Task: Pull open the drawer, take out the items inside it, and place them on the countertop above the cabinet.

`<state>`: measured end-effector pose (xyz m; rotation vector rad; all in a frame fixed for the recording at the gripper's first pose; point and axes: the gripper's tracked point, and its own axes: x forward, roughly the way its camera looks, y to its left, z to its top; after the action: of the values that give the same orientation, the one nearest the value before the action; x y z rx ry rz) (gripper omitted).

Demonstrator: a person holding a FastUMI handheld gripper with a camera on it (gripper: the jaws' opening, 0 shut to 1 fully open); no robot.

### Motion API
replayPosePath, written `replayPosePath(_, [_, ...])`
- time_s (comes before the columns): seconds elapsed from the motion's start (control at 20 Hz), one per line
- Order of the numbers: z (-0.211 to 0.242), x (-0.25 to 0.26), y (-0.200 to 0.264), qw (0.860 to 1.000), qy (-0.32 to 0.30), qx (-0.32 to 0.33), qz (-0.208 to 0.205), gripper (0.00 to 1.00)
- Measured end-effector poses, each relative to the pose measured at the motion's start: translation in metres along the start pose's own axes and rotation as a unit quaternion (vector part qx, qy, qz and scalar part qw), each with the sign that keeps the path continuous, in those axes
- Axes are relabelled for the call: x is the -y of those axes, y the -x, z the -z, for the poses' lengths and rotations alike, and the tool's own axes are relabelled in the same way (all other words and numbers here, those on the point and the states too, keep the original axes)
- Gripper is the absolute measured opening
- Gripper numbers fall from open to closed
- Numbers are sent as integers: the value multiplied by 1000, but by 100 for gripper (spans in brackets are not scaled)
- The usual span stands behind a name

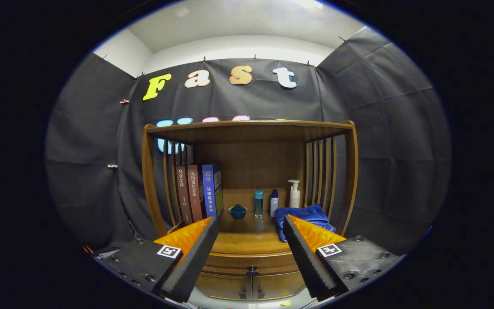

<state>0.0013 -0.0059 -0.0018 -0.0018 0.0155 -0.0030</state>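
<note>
The gripper (250, 231) is held in front of a wooden cabinet (148, 180), its two fingers (195, 253) spread wide apart and holding nothing. Between and below the fingertips lies the drawer (251, 261), closed, with a small dark knob (252, 271) at the middle of its front; two lower cabinet doors (251, 286) sit beneath it. Whatever the drawer contains is hidden.

Step in hand, as judged: approach to the knob, the pull not yet begun. To do it well, the gripper should dip so that the knob sits squarely between the fingers, close on it from both sides, then draw straight back toward the person along the drawer's run; a skewed pull would likely bind the drawer or slip off so small a knob.

The countertop (247, 240) above the drawer is polished wood, slatted at both sides and roofed by a top shelf (247, 126). At far left stand three upright books (197, 193). Toward the middle are a small blue lidded cup (237, 211), a teal bottle (258, 204) and a small white bottle with a blue cap (274, 202); a white pump dispenser (294, 194) stands to the right, and a folded blue towel (305, 216) lies at near right. Free room for the items lies at near centre. Black cloth walls the booth beyond.
</note>
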Motion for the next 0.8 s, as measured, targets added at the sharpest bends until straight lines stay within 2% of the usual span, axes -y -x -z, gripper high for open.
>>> replayPosePath(0.55, [15,8,-10,1000,-3,-11,4,99])
replayPosePath(0.8, [44,13,-27,999,-4,-35,10,99])
